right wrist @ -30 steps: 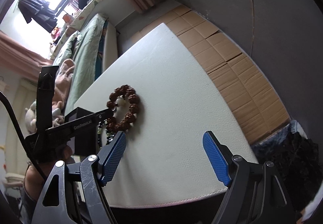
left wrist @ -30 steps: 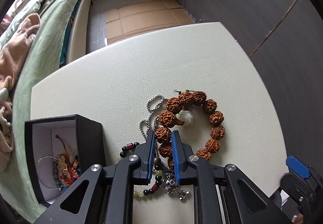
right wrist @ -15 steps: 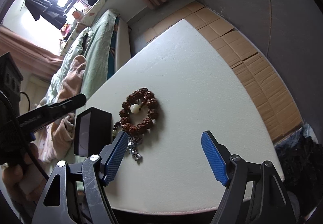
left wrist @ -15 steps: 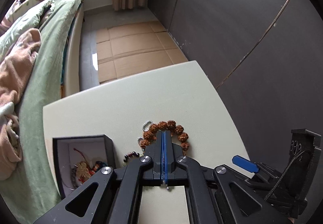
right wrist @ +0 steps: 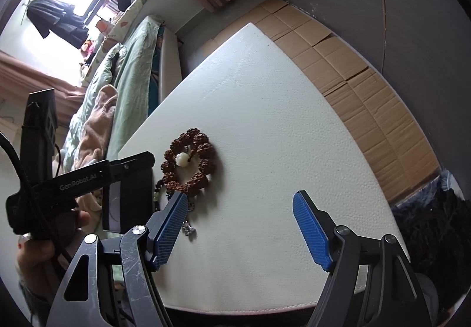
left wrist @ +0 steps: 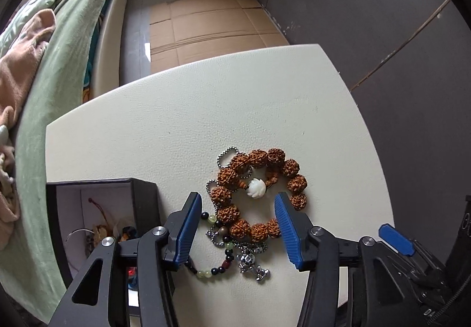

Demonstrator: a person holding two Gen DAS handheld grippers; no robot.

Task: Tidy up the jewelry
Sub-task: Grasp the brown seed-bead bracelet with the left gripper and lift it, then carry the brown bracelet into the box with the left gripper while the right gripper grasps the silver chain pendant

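A: What crowds the left gripper (left wrist: 238, 224)?
B: Its jaws, just opening, hold nothing; below them lie the seed-bead bracelet (left wrist: 259, 194), ball chain (left wrist: 225, 154) and open black box (left wrist: 141, 200).
A: Room?
B: Bare table (left wrist: 206, 109) beyond; right gripper (right wrist: 240, 227) wide, empty.

Brown knobbly-bead bracelet (left wrist: 260, 196) on white padded table (left wrist: 206, 109); silver ball chain (left wrist: 226, 154) under it; open black box (left wrist: 97, 218) just left; green-covered bed (left wrist: 59, 62) further left.

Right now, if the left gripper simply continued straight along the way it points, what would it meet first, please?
Probably the brown bead bracelet: its near side lies between the left gripper's open jaws, which have just been opening, with the ball chain tangled beneath it on the white table. Depth is unclear.
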